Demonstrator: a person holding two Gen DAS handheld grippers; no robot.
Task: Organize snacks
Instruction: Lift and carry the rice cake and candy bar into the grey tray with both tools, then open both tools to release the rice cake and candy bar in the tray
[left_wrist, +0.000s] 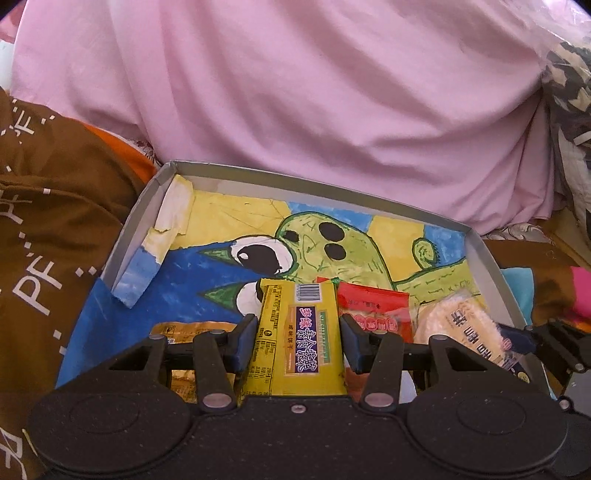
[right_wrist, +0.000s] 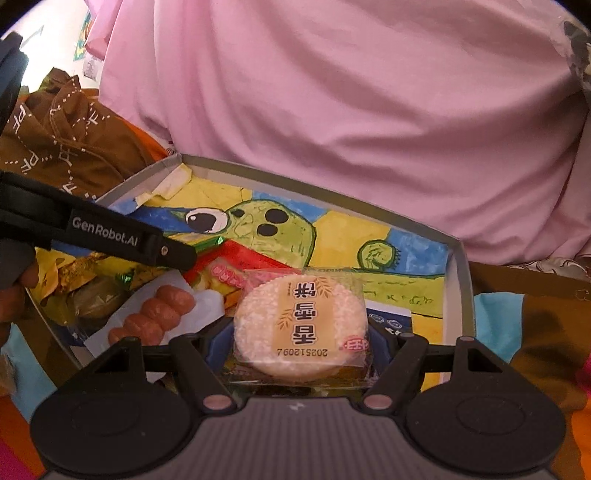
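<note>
A shallow grey box (left_wrist: 325, 183) holds the snacks; a painted green cactus sheet lines its floor. My left gripper (left_wrist: 298, 338) is shut on a yellow biscuit pack (left_wrist: 301, 369), which stands lengthwise between the fingers over the box's near side. Beside it lie a red packet (left_wrist: 373, 304) and a gold packet (left_wrist: 184, 328). My right gripper (right_wrist: 300, 341) is shut on a round rice cracker (right_wrist: 301, 314) in clear wrap, low over the box (right_wrist: 463, 266). The same rice cracker (left_wrist: 469, 325) shows to the right in the left wrist view.
A sausage pack (right_wrist: 155, 314), a green-gold wrapped snack (right_wrist: 85, 291), a red packet (right_wrist: 243, 258) and a blue packet (right_wrist: 391, 321) lie in the box's near half. Pink bedding (left_wrist: 314, 92) rises behind the box. Brown printed cloth (left_wrist: 44, 206) lies to the left.
</note>
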